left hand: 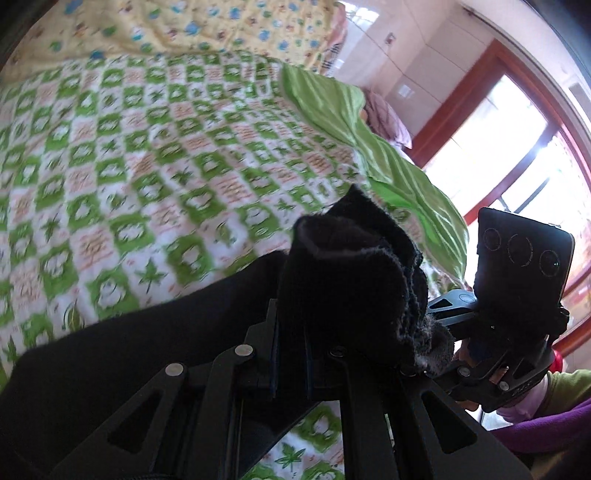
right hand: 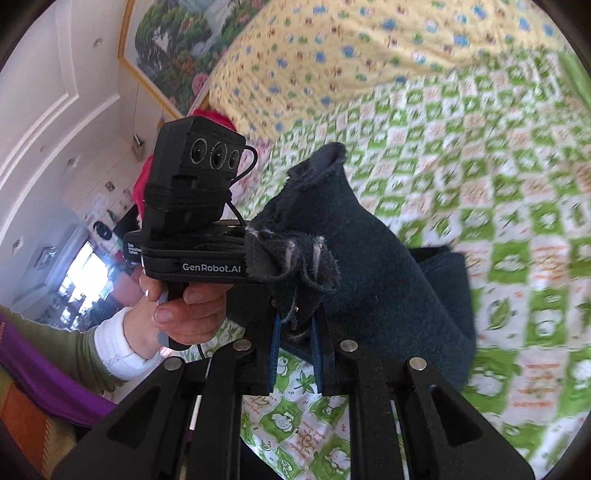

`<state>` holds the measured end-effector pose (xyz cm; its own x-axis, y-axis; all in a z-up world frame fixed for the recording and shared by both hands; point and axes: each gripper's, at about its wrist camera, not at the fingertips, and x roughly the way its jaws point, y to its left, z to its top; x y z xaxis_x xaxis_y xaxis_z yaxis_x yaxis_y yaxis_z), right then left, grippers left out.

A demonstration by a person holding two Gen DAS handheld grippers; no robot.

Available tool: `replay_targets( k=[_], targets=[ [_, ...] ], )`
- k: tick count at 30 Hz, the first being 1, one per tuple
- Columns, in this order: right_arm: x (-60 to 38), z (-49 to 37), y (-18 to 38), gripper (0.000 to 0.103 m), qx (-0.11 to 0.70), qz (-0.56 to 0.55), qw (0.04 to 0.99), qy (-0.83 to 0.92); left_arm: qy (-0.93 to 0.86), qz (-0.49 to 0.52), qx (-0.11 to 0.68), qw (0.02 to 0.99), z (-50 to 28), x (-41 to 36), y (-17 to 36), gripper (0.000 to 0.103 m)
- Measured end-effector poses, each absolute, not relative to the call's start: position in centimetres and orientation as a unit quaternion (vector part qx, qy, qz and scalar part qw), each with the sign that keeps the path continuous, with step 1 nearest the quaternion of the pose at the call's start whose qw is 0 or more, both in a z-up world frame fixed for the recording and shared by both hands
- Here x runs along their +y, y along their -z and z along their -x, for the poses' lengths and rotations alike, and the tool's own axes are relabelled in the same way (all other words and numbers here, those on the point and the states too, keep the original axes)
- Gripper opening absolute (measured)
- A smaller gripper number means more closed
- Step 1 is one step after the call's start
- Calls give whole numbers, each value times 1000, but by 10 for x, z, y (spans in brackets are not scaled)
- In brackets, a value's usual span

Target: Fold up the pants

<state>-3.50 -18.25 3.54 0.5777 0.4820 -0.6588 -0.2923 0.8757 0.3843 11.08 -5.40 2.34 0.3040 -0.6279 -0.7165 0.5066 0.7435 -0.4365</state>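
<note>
The dark pants [left hand: 340, 273] are lifted above a green-and-white checked bedspread [left hand: 147, 166]. My left gripper [left hand: 291, 328] is shut on a bunched end of the pants, and the cloth trails down to the left. In the right wrist view my right gripper [right hand: 297, 325] is shut on another frayed end of the pants [right hand: 354, 258], which hang down to the right. The two grippers are close side by side: the right one [left hand: 517, 295] shows in the left wrist view, and the left one [right hand: 195, 218] shows in the right wrist view.
A yellow patterned quilt [left hand: 207, 26] lies at the far side of the bed. A plain green cover [left hand: 373, 140] lies at the bed's right edge. A red-framed window [left hand: 517, 147] is on the right. A framed painting [right hand: 173, 44] hangs on the wall.
</note>
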Motion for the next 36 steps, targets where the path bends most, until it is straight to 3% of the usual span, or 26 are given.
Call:
replay_targets(
  k=[14, 18, 21, 32, 36],
  targets=[
    [-165, 12, 3, 20, 462, -92, 857, -210, 269, 114, 495, 818, -103, -1, 11, 7],
    [-158, 11, 5, 44, 469, -86, 850, -225, 240, 136, 497, 823, -94, 20, 14, 6],
    [-148, 11, 6, 50, 472, -69, 849, -227, 213, 150, 491, 831, -81, 38, 11, 7],
    [-129, -1, 5, 51, 467, -90, 840, -261, 154, 206, 463, 848, -39, 91, -3, 7],
    [-121, -1, 1, 51, 466, -87, 838, -271, 137, 227, 454, 851, -26, 106, -6, 11]
  ],
)
